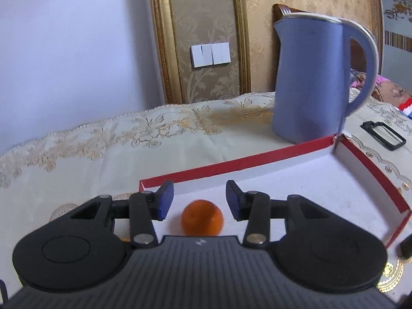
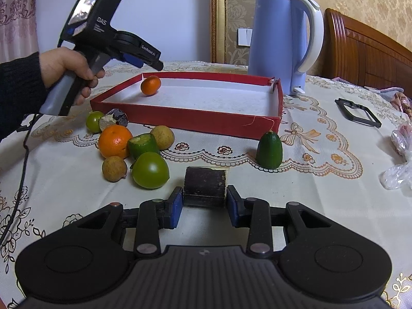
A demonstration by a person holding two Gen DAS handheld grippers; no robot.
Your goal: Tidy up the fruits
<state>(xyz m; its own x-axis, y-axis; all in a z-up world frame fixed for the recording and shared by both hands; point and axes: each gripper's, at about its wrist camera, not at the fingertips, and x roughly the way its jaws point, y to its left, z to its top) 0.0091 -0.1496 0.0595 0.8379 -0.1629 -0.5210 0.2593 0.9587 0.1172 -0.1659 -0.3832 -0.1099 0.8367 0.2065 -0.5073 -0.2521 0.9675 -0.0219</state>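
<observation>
A small orange [image 1: 201, 218] [image 2: 151, 85] lies in the near-left corner of the red box [image 1: 373, 177] [image 2: 206, 121] with a white floor. My left gripper [image 1: 199, 200] is open above it, the orange below and between the blue pads, not touched. My right gripper [image 2: 204, 202] is shut on a dark brown block [image 2: 206, 184], low over the tablecloth. In front of the box lie a big orange [image 2: 114, 141], a green tomato-like fruit [image 2: 150, 170], two brown round fruits [image 2: 114, 168], a cut green piece [image 2: 143, 144], a small green fruit [image 2: 94, 121], a dark fruit [image 2: 117, 118] and a green cucumber end [image 2: 269, 150].
A blue kettle [image 1: 316, 77] [image 2: 283, 43] stands behind the box. A black frame [image 2: 358, 112] [image 1: 383, 135] lies on the tablecloth at right. Crumpled plastic [image 2: 401, 159] sits at the far right. A cable [image 2: 24, 154] hangs from the left gripper.
</observation>
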